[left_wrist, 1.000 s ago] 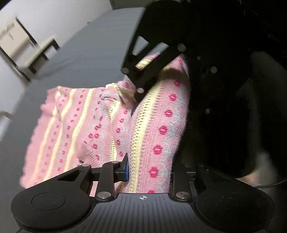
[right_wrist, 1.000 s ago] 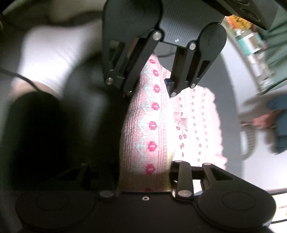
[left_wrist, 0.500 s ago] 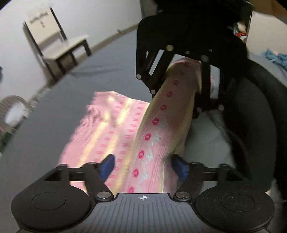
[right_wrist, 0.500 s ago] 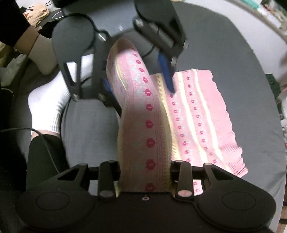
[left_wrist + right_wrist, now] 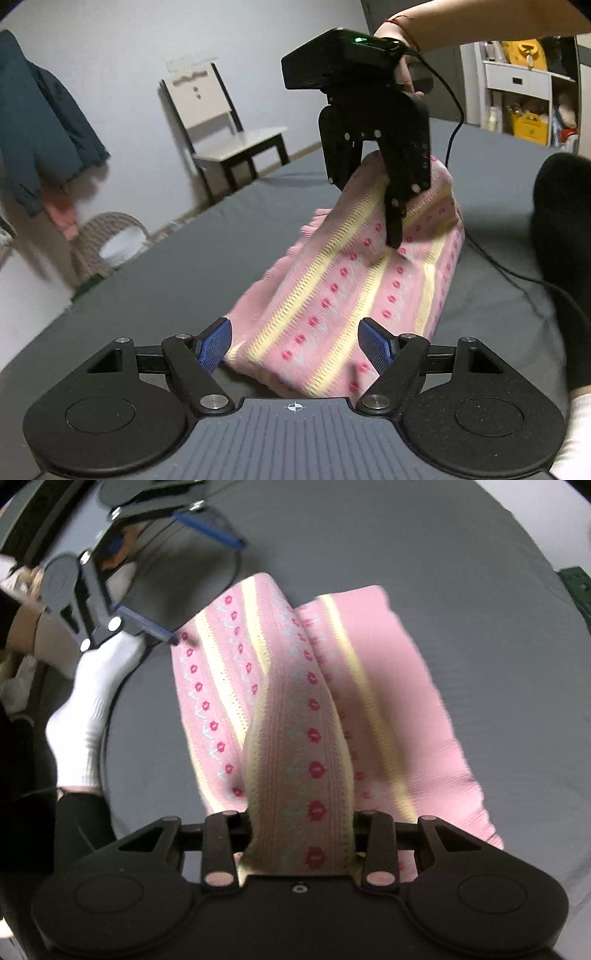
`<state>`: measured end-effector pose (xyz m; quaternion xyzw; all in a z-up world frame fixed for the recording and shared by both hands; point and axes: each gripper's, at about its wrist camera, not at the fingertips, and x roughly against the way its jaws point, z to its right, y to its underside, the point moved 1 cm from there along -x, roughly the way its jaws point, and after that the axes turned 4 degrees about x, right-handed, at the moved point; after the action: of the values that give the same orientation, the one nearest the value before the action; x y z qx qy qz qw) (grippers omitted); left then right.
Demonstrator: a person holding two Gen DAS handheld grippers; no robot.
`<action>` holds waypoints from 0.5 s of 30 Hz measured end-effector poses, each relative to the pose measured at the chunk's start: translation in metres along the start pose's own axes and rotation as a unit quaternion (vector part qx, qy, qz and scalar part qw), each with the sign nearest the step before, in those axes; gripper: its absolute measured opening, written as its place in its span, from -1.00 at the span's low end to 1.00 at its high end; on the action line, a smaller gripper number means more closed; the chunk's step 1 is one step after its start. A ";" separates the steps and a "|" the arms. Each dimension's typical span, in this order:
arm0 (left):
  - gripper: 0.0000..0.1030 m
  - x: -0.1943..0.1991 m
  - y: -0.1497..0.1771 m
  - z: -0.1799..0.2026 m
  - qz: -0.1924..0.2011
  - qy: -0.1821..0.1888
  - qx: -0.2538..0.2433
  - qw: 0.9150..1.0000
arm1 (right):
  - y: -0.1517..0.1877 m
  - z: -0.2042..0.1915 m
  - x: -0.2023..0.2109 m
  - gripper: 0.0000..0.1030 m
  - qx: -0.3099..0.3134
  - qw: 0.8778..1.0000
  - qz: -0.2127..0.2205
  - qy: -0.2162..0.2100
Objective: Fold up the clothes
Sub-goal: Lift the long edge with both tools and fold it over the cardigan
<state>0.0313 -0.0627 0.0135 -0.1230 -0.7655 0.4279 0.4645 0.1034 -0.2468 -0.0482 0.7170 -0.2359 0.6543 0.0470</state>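
A pink knitted garment (image 5: 343, 291) with yellow stripes and red dots lies partly on the grey surface (image 5: 166, 280). My left gripper (image 5: 295, 332) is open, its blue pads (image 5: 214, 343) on either side of the garment's near edge and apart from it. In the same view my right gripper (image 5: 369, 206) is shut on a raised fold of the cloth. In the right wrist view the garment (image 5: 388, 701) rises in a strip into my right gripper (image 5: 301, 834). My left gripper (image 5: 207, 590) hovers open at the upper left, off the cloth.
A person's black-clad leg (image 5: 561, 236) and white sock (image 5: 92, 709) rest on the surface beside the garment. A black cable (image 5: 517, 273) trails there too. Beyond the edge stand a small chair (image 5: 236, 140), a wicker basket (image 5: 110, 240), a hanging blue jacket (image 5: 40, 122) and shelves (image 5: 517, 96).
My left gripper has opened, let go of the garment and drawn back from it. My right gripper keeps its hold, and the cloth has swung out over the surface.
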 end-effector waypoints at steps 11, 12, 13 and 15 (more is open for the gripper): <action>0.48 -0.031 0.004 0.001 0.030 0.002 0.047 0.998 | 0.009 0.052 -0.005 -0.32 -0.037 0.998 0.051 -0.001; 0.48 -0.036 0.005 0.002 0.029 -0.001 0.050 0.998 | 0.011 0.057 -0.006 -0.32 -0.046 0.997 0.056 -0.005; 0.48 -0.039 0.007 0.003 0.028 -0.003 0.054 0.998 | 0.013 0.061 -0.007 -0.32 -0.055 0.997 0.060 -0.008; 0.48 -0.046 0.010 0.005 0.026 -0.004 0.068 0.997 | 0.016 0.070 -0.011 -0.25 -0.072 0.995 0.068 -0.010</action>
<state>0.0499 -0.0863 -0.0227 -0.1100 -0.7330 0.4912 0.4574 0.1603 -0.2845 -0.0724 0.7004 -0.3311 0.6302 0.0522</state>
